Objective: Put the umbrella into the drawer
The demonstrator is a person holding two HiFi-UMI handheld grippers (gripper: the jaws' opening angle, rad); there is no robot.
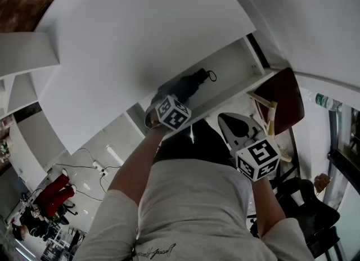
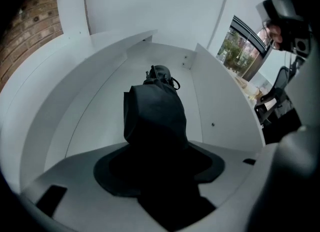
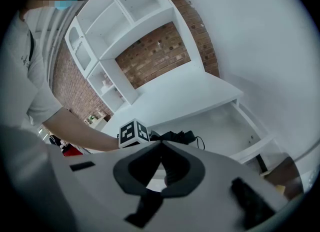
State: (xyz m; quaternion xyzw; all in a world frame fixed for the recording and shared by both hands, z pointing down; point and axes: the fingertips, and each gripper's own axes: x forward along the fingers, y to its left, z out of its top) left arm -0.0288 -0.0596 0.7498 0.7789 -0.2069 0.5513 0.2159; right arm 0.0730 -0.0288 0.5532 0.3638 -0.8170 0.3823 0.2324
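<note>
The left gripper (image 2: 157, 163) points steeply down into an open white drawer (image 2: 222, 108), its jaws clamped on the near end of a folded black umbrella (image 2: 155, 113). The umbrella reaches ahead of the jaws, inside the drawer's walls, with its rounded handle (image 2: 160, 72) at the far end. The right gripper (image 3: 161, 148) hangs outside the drawer's front edge, to the left gripper's right, jaws pressed together on nothing

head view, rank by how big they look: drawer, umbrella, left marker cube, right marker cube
1. drawer
2. umbrella, partly hidden
3. left marker cube and right marker cube: about alike, so tied
</note>
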